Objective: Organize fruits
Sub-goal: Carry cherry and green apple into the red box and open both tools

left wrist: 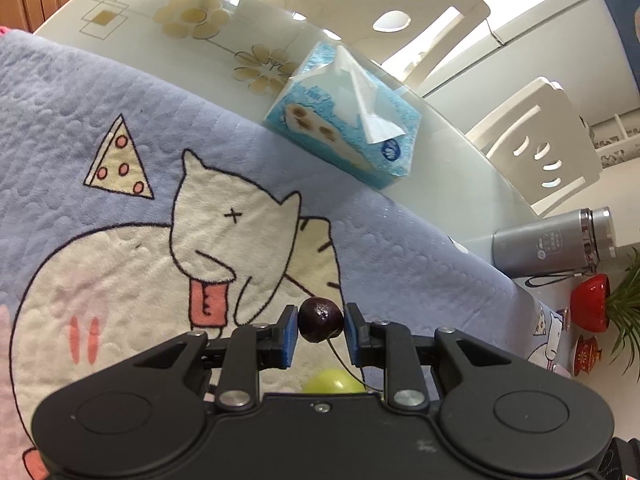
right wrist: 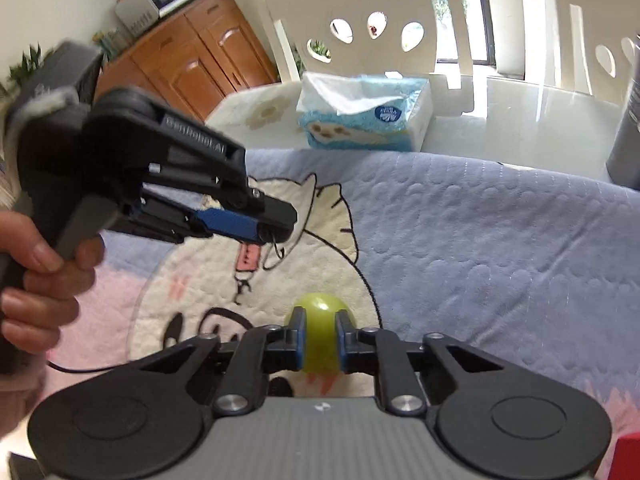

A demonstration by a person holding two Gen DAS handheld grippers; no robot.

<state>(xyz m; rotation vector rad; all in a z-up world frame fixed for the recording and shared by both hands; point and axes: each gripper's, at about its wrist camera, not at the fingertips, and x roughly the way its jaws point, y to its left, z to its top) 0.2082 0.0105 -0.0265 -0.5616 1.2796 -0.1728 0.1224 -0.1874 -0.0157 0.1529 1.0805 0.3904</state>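
Observation:
My left gripper (left wrist: 321,326) is shut on a dark cherry (left wrist: 320,319), whose thin stem curves down to the right. It hangs above a blue blanket (left wrist: 60,92) printed with cartoon cats. Below it a green grape (left wrist: 334,381) peeks over the gripper body. In the right wrist view my right gripper (right wrist: 320,340) is shut on that green grape (right wrist: 321,334), just above the blanket (right wrist: 500,248). The left gripper (right wrist: 276,234) shows there from the side at upper left, held by a hand (right wrist: 36,276), the cherry's stem dangling from its tips.
A blue tissue box (left wrist: 344,120) stands on the glass table (left wrist: 452,188) beyond the blanket. A grey flask (left wrist: 556,242) lies at the right, red pots (left wrist: 591,302) and a plant beside it. White chairs (left wrist: 536,148) ring the far side. Wooden cabinets (right wrist: 192,56) stand behind.

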